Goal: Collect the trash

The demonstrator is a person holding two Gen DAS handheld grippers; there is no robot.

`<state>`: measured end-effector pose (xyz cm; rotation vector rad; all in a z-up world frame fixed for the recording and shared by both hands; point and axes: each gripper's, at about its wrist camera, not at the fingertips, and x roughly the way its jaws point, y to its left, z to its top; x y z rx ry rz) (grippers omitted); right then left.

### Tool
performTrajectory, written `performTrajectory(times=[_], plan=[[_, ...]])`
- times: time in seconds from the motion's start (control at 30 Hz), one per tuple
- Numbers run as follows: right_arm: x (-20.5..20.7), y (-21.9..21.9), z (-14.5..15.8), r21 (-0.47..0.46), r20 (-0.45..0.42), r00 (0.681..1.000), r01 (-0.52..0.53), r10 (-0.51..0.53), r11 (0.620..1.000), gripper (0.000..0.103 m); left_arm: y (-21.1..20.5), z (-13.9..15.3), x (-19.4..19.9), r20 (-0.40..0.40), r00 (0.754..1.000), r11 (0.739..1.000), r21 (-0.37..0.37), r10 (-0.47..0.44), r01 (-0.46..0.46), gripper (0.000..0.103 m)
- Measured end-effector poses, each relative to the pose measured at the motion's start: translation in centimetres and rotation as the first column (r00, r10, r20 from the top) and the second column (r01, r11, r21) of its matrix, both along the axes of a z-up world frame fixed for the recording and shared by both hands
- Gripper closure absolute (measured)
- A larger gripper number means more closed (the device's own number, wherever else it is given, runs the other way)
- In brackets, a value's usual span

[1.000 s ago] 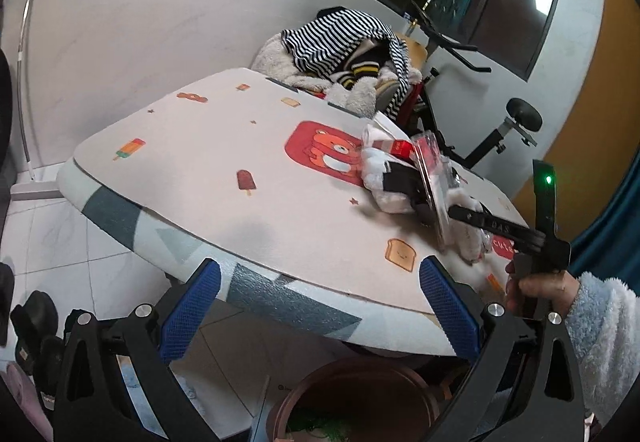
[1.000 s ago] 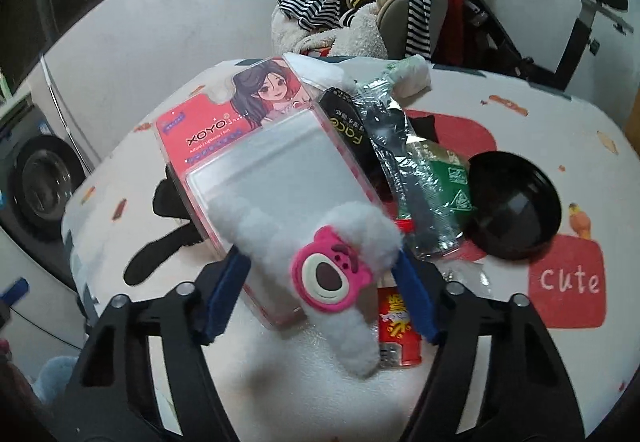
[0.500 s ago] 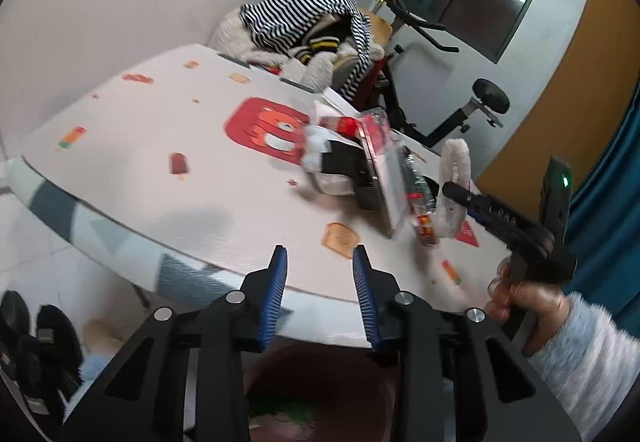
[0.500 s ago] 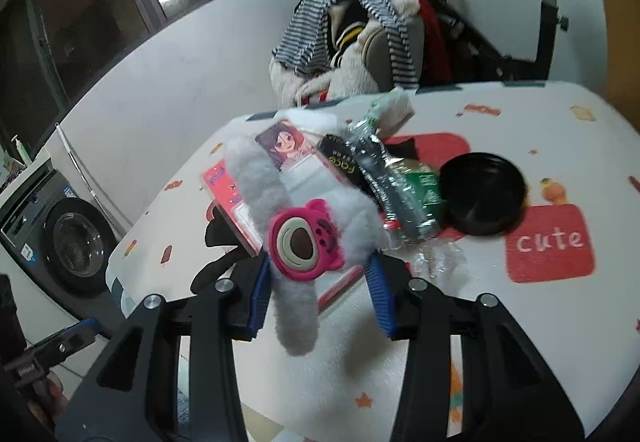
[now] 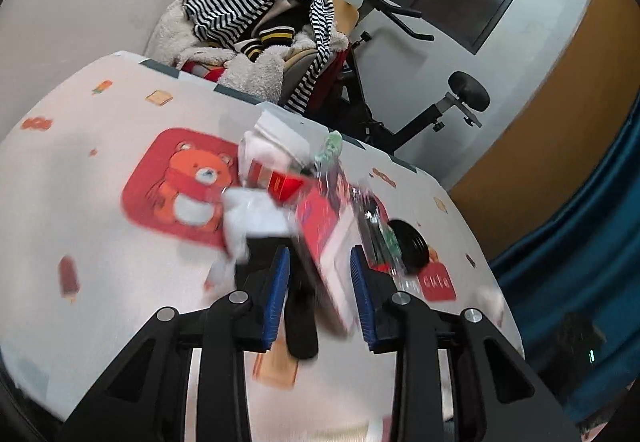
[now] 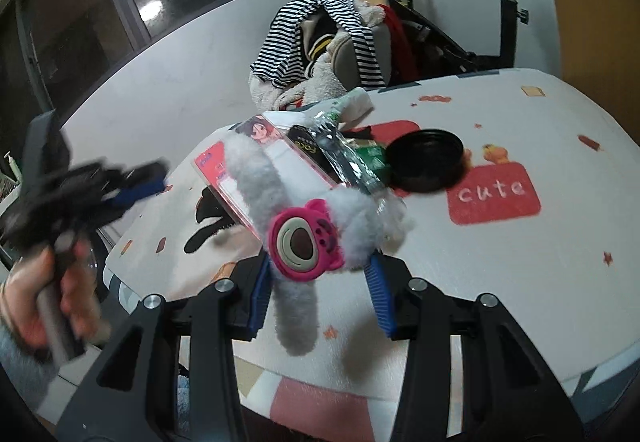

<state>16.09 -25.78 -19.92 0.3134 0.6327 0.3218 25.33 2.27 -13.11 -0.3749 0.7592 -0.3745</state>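
A pile of trash lies mid-table: a red plastic package (image 5: 326,238), clear wrappers (image 5: 374,230), white tissue (image 5: 252,220), a black lid (image 5: 410,246). My left gripper (image 5: 318,284) hangs open just before the pile, its blue pads either side of the red package; whether they touch it is blurred. My right gripper (image 6: 318,286) is shut on a white fuzzy band with a pink bear badge (image 6: 302,238), held above the table near the red package (image 6: 240,166), wrappers (image 6: 348,158) and black lid (image 6: 426,160). The left gripper also shows blurred in the right wrist view (image 6: 138,184).
The table (image 5: 120,274) has a cartoon-print cover. A chair heaped with striped clothes (image 5: 260,26) and an exercise bike (image 5: 420,98) stand behind it. A blue curtain (image 5: 592,234) hangs at the right.
My left gripper rose from below the table edge, narrowed, and moved in to the trash pile. My right gripper lifted the fuzzy band off the pile and drew back.
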Motion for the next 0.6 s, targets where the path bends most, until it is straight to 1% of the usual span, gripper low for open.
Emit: performTrajectory(times=[0.1,0.17,0.2,0.23,0.27,0.33,0.37,0.4,0.43,0.47,0.5,0.53,0.6], plan=[[-0.8,-0.2,-0.1,0.013,0.016,1.0,0.017,-0.017,1.0,0.059,-0.4,-0.4,2.3,-0.017,0.999,0.998,0.046,0.036,-0.035,0.072],[-1.3,-0.1,0.1,0.012,0.033,0.999,0.018,-0.018,1.0,0.059,-0.3,-0.9,3.5,-0.028,0.998,0.997,0.044,0.061,-0.06,0.072],[-1.4,-0.1,0.1,0.009,0.038,0.999,0.016,-0.016,1.0,0.059,-0.4,-0.9,3.8,-0.022,0.999,0.998,0.042,0.049,-0.048,0.065],[-1.5,0.0,0.1,0.005,0.042,0.999,0.013,-0.013,1.0,0.059,-0.7,-1.0,4.0,-0.012,0.999,0.998,0.051,0.035,-0.034,0.062],[-1.6,0.0,0.1,0.002,0.044,0.999,0.008,-0.008,1.0,0.059,-1.2,-1.1,4.2,0.001,1.0,0.996,0.082,0.024,-0.024,0.058],[-1.6,0.1,0.1,-0.001,0.043,0.999,0.003,-0.003,1.0,0.059,-1.9,-1.6,4.5,-0.011,1.0,0.993,0.116,0.007,-0.006,0.058],[-1.5,0.1,0.1,-0.003,0.041,0.999,0.001,-0.001,1.0,0.059,-2.1,-1.9,4.6,-0.02,1.0,0.993,0.121,0.002,0.0,0.06],[-1.5,0.1,0.0,-0.004,0.038,0.999,0.0,0.0,1.0,0.059,-2.4,-2.3,4.8,-0.034,0.999,0.992,0.126,-0.002,0.006,0.075],[-1.5,0.2,0.0,-0.006,0.037,0.999,0.0,0.0,1.0,0.059,-2.5,-2.5,4.9,-0.042,0.999,0.991,0.131,0.003,0.003,0.078],[-1.6,0.2,0.0,-0.009,0.037,0.999,0.0,0.0,1.0,0.059,-2.4,-2.5,4.7,-0.036,0.999,0.994,0.11,0.018,-0.014,0.081],[-1.6,0.2,0.0,-0.012,0.037,0.999,0.001,-0.001,1.0,0.059,-2.3,-2.5,4.3,-0.024,0.999,0.996,0.087,0.023,-0.021,0.085],[-1.7,0.2,0.0,-0.01,0.036,0.999,0.002,-0.001,1.0,0.059,-2.4,-2.2,4.0,-0.011,1.0,0.997,0.073,0.021,-0.02,0.086],[-2.0,0.1,0.3,0.007,0.034,0.999,0.002,-0.003,1.0,0.059,-2.8,-1.3,3.1,0.03,1.0,0.999,0.052,-0.001,-0.001,0.092]])
